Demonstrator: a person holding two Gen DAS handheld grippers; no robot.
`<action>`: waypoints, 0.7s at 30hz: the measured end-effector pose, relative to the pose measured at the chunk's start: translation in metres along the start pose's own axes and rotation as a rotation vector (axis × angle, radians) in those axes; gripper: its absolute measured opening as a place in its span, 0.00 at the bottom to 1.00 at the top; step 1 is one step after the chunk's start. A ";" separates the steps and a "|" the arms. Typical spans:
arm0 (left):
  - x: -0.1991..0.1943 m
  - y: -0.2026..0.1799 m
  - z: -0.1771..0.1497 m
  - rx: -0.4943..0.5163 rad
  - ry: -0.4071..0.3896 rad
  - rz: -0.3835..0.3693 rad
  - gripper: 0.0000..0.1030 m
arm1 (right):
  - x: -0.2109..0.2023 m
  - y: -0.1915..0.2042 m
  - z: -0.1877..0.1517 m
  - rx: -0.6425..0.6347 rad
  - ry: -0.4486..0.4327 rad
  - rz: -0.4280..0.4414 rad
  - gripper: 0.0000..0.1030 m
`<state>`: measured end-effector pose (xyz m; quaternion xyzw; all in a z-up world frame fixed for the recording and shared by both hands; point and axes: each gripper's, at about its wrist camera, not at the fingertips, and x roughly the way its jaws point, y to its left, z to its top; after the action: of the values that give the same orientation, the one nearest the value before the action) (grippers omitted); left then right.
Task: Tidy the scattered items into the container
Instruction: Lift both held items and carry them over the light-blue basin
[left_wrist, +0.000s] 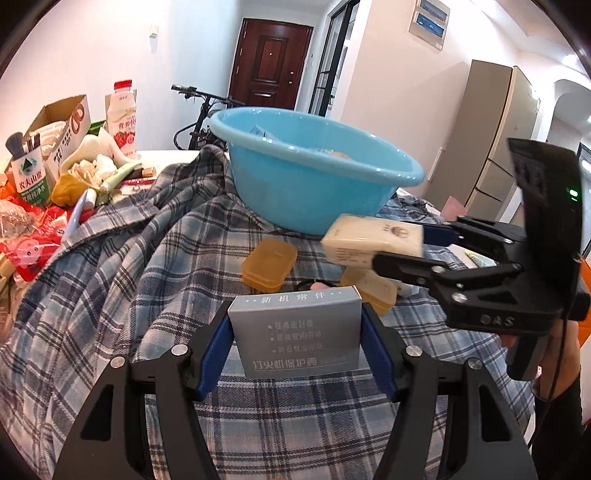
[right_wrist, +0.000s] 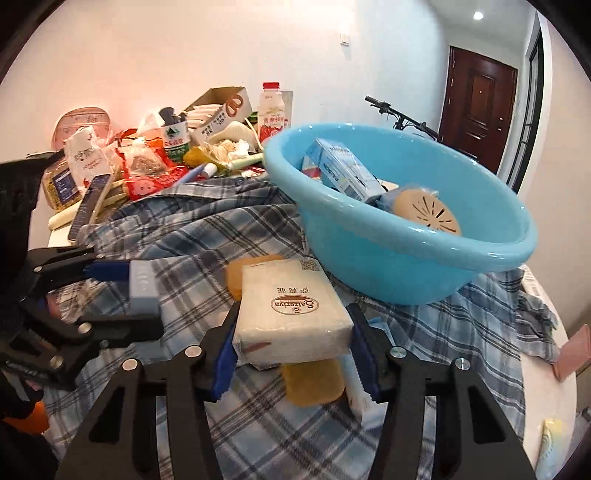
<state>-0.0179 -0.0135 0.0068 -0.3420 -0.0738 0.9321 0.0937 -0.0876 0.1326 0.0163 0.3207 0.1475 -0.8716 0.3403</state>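
The left gripper (left_wrist: 295, 332) is clamped on a small grey cardboard box (left_wrist: 297, 332); its blue pads press both side faces. The box bears white Chinese print, including "新机常伴" along the top edge and "打火机保护壳" near the bottom.

The right gripper (right_wrist: 291, 332) is clamped on a cream, plastic-wrapped rectangular pack (right_wrist: 291, 314), held clear of the cloth. Its label reads "Saizeriya" in a brown oval, seen upside down, with a QR code at the far corner.

Directly beneath and just beyond both grippers lies a crumpled blue-and-grey plaid shirt (left_wrist: 147, 266), soft woven fabric. On it, just ahead of the left gripper, rest two translucent amber rounded-rectangle cases (left_wrist: 269, 263).

Beyond these stands the light blue plastic basin (right_wrist: 399, 236), round, glossy, thick-rimmed. Inside it are a pale blue carton (right_wrist: 343, 166) and a beige disc with radial slots (right_wrist: 428, 214).

Farther off, to the left, a clutter pile holds a green-labelled "农夫山泉" bottle (left_wrist: 29, 177), a red-capped milk drink bottle (left_wrist: 122, 118) and an open cardboard box (left_wrist: 62, 122).
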 end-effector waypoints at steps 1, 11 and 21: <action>-0.002 -0.001 0.001 0.001 -0.006 0.001 0.62 | -0.006 0.002 0.000 -0.003 -0.009 -0.006 0.55; -0.040 -0.007 0.036 0.004 -0.120 -0.009 0.62 | -0.073 0.021 0.016 -0.011 -0.126 -0.065 0.55; -0.061 -0.022 0.099 0.079 -0.238 0.052 0.62 | -0.114 0.003 0.050 0.115 -0.250 -0.172 0.55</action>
<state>-0.0342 -0.0131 0.1240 -0.2267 -0.0387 0.9704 0.0735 -0.0447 0.1633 0.1286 0.2148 0.0806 -0.9377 0.2610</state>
